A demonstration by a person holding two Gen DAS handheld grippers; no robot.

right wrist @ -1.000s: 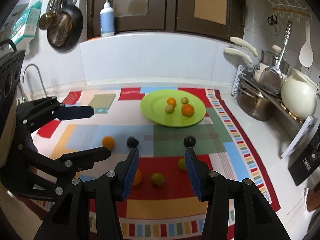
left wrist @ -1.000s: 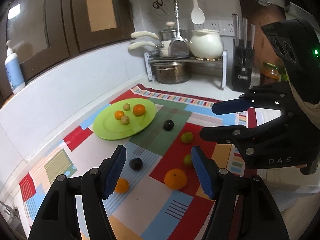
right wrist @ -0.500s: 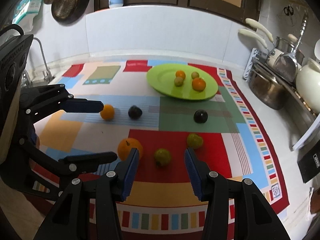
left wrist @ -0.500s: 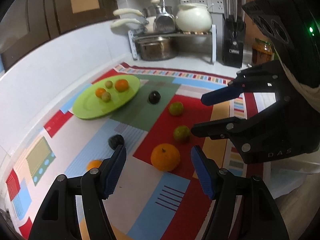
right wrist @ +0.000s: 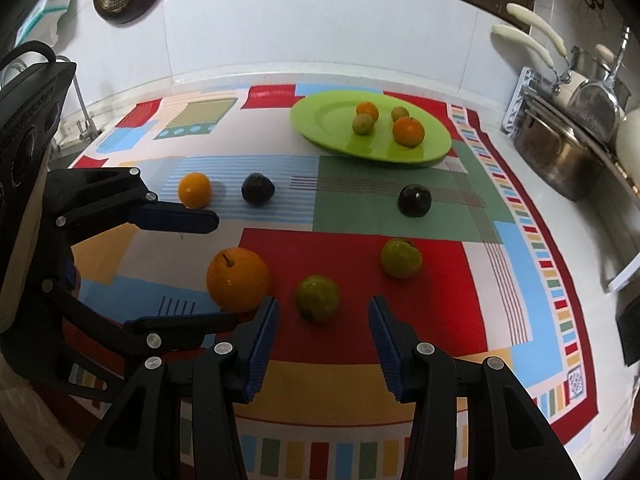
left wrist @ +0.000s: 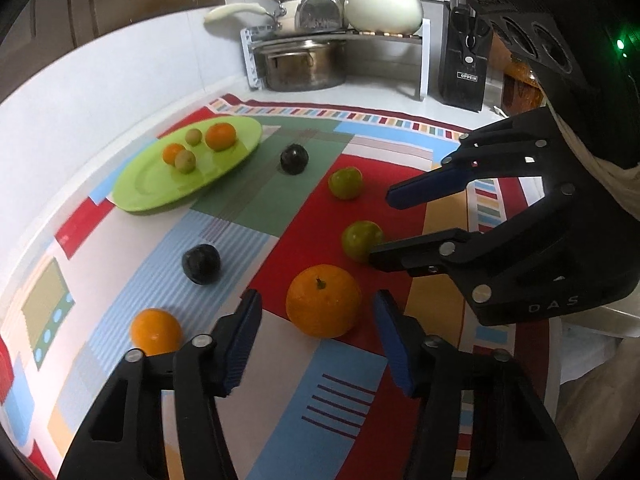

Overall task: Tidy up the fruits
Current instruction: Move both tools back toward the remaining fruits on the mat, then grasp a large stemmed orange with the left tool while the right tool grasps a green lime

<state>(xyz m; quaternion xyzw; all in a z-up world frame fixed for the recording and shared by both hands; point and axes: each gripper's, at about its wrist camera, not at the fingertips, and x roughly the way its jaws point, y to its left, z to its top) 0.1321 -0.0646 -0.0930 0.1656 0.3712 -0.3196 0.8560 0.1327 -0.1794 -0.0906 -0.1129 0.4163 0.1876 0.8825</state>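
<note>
A green plate (left wrist: 160, 184) (right wrist: 328, 120) holds two small oranges and two small pale green fruits. On the patterned mat lie a large orange (left wrist: 323, 301) (right wrist: 237, 279), a small orange (left wrist: 155, 331) (right wrist: 194, 189), two green fruits (left wrist: 361, 239) (left wrist: 345, 182) (right wrist: 318, 297) (right wrist: 401, 258) and two dark plums (left wrist: 201, 263) (left wrist: 294, 159). My left gripper (left wrist: 316, 332) is open, just in front of the large orange. My right gripper (right wrist: 322, 338) is open, just in front of the nearer green fruit.
A rack (left wrist: 336, 36) with pots, pans and a white pot stands at the counter's far corner, beside a black knife block (left wrist: 464, 68). A white backsplash (right wrist: 320, 32) runs behind the mat. A faucet (right wrist: 82, 116) is at the left.
Both grippers have moved down and forward toward the mat; the large orange and the green fruit now lie close in front of the open jaws.
</note>
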